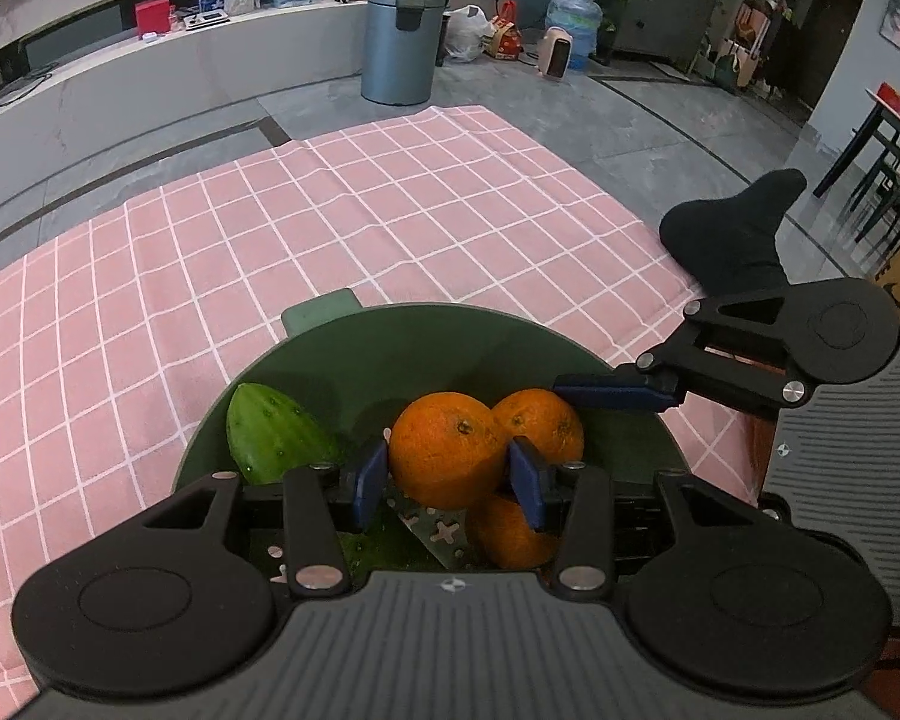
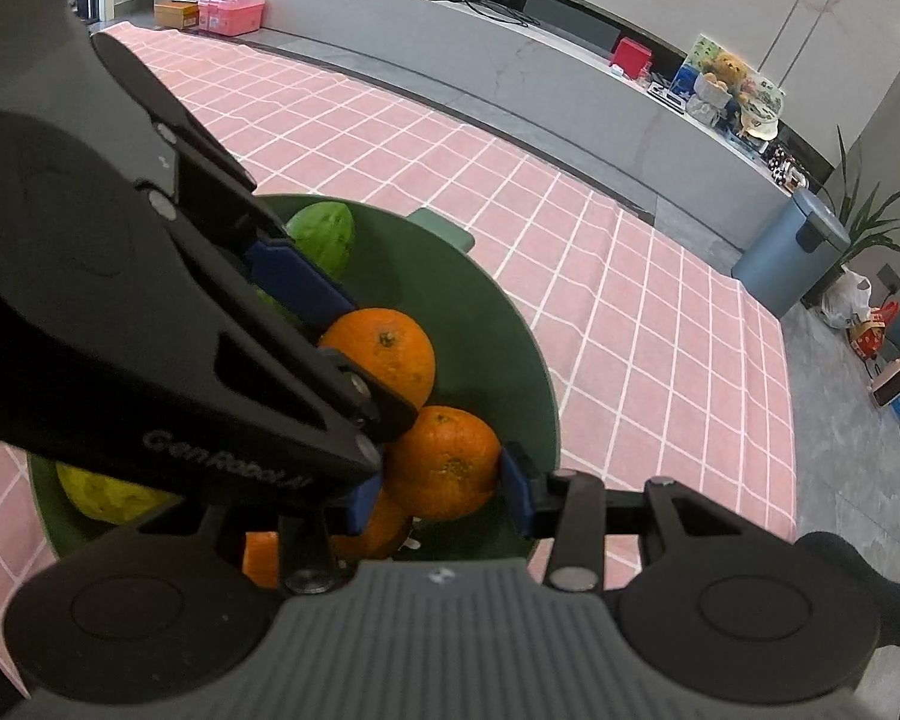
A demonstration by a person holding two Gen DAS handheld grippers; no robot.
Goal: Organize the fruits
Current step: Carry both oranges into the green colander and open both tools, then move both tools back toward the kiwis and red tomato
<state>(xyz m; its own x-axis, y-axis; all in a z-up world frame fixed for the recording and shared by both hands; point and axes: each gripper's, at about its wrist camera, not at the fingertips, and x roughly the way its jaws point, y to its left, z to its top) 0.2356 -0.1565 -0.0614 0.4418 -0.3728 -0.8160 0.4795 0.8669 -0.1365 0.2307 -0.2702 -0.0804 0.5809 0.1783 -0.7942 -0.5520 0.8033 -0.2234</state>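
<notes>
A green bowl point(image 1: 354, 354) sits on the pink checked cloth and holds several oranges, a green fruit point(image 1: 273, 441) and, in the right wrist view, a yellow-green fruit point(image 2: 108, 495). My left gripper point(image 1: 447, 483) is shut on an orange point(image 1: 444, 450) inside the bowl. My right gripper point(image 2: 441, 492) is shut on another orange point(image 2: 444, 462) beside it; that orange shows in the left wrist view point(image 1: 543, 423). The left gripper's body crosses the right wrist view and hides part of the bowl point(image 2: 510, 348). Another orange point(image 1: 510, 531) lies lower down.
The pink checked cloth point(image 1: 270, 228) covers the surface around the bowl. A blue-grey bin point(image 1: 399, 45) and a water jug point(image 1: 573, 18) stand on the floor beyond it. A grey counter point(image 2: 510, 60) runs along the back.
</notes>
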